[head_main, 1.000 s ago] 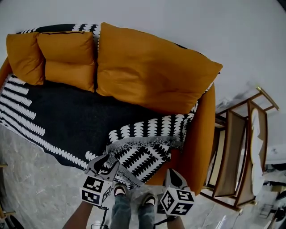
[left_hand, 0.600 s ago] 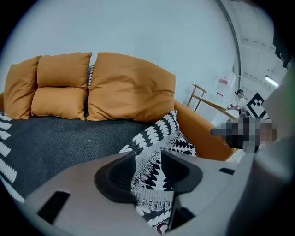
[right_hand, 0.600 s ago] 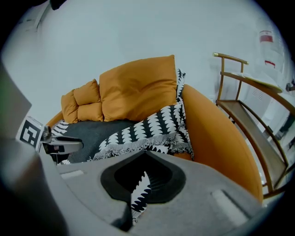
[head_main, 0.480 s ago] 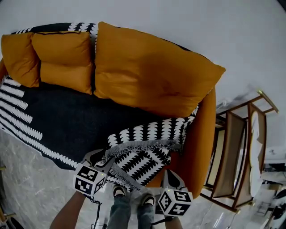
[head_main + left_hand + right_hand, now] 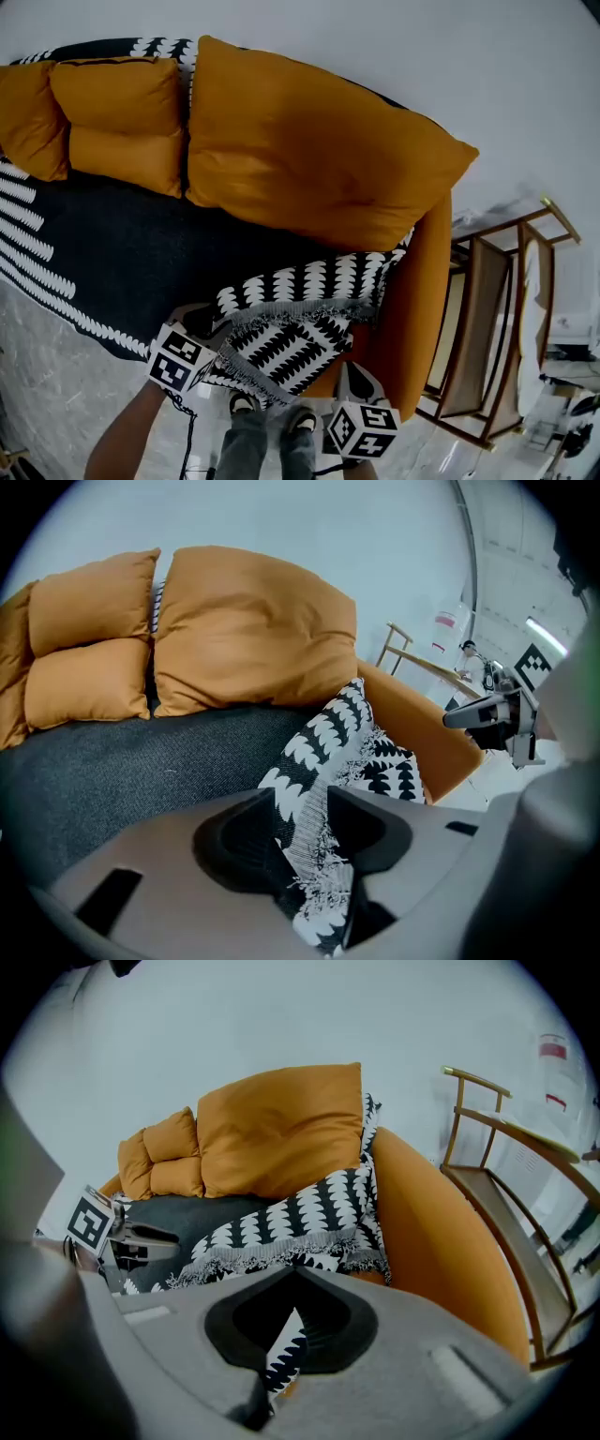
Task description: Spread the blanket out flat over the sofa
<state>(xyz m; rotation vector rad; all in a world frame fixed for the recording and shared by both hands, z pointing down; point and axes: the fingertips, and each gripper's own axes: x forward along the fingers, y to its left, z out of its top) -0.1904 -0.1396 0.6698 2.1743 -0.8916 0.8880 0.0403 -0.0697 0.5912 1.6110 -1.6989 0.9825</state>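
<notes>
The sofa [image 5: 424, 300] and blanket [image 5: 112, 253] run past the left edge.

The blanket [image 5: 122, 253] lies on the seat of the sofa [image 5: 422, 281], with its right end folded back beside the armrest. Behind it a big cushion [image 5: 309, 150] stands at the right and two smaller cushions [image 5: 112, 122] at the left. A wooden frame [image 5: 487, 328] stands right of the sofa. The left gripper [image 5: 208, 330] is at the front left corner of the fold, and the right gripper [image 5: 349, 367] is before the armrest.
</notes>
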